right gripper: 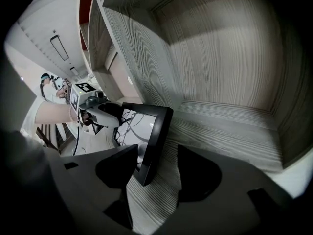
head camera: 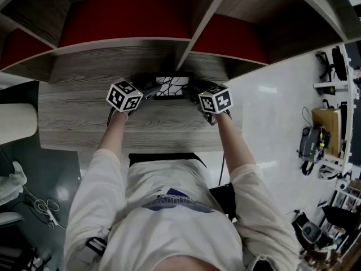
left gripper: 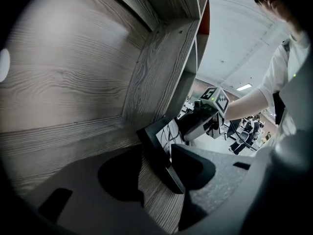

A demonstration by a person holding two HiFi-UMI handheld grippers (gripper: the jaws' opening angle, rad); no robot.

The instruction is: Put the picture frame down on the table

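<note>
Underneath, a grey wood-grain table (head camera: 84, 109) sits below red-backed shelves (head camera: 124, 21), with pale floor (head camera: 271, 112) beyond the right gripper (right gripper: 159, 165). The black picture frame (right gripper: 152, 131) stands on edge, its long axis running across to the left gripper (left gripper: 159, 173) and its face towards the person. Both grippers' jaws gape wide around its ends, not clamping.

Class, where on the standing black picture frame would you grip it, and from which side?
Its narrow side border, approached from the side. The picture frame stands on edge on the table, so both side borders are free and thin enough for open fingers.

Grey wood-grain shelving (head camera: 113, 66), red back panels (head camera: 124, 18), white floor (head camera: 276, 123)
</note>
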